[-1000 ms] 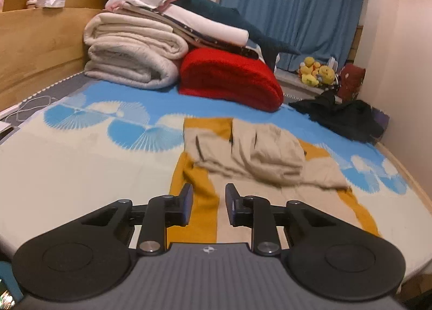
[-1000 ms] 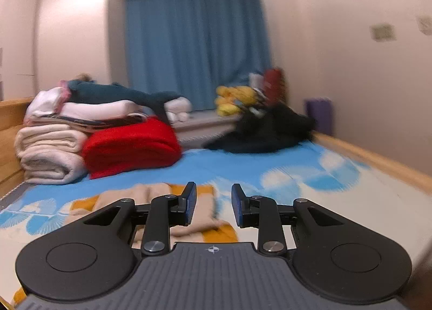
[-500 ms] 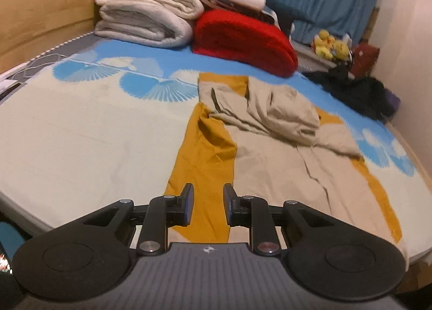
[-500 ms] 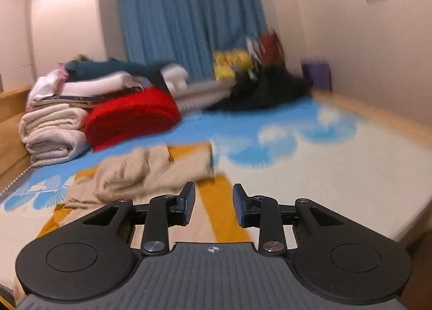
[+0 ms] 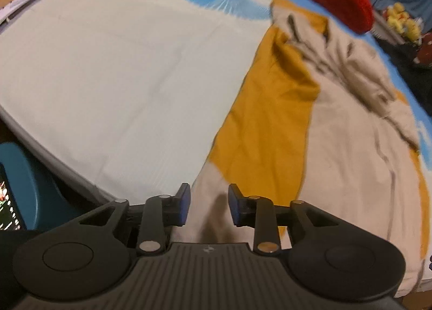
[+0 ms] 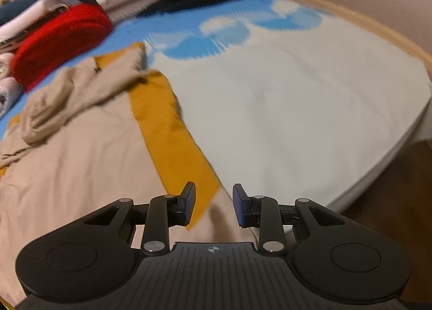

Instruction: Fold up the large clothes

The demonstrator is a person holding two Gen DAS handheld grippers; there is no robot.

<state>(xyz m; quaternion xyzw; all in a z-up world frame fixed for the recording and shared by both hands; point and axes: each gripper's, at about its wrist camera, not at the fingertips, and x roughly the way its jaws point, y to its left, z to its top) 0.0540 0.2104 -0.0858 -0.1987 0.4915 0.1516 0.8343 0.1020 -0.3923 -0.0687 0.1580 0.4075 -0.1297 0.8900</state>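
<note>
Left gripper [image 5: 208,206] opening, nothing gripped, low centre over garment [image 5: 337,148] hem. Right gripper [image 6: 214,204] partly open, empty, over its other hem corner. Beige-and-mustard, spread up mid-frame on bed [image 5: 108,80]. Farther up, red cushion [image 6: 59,40].
</note>
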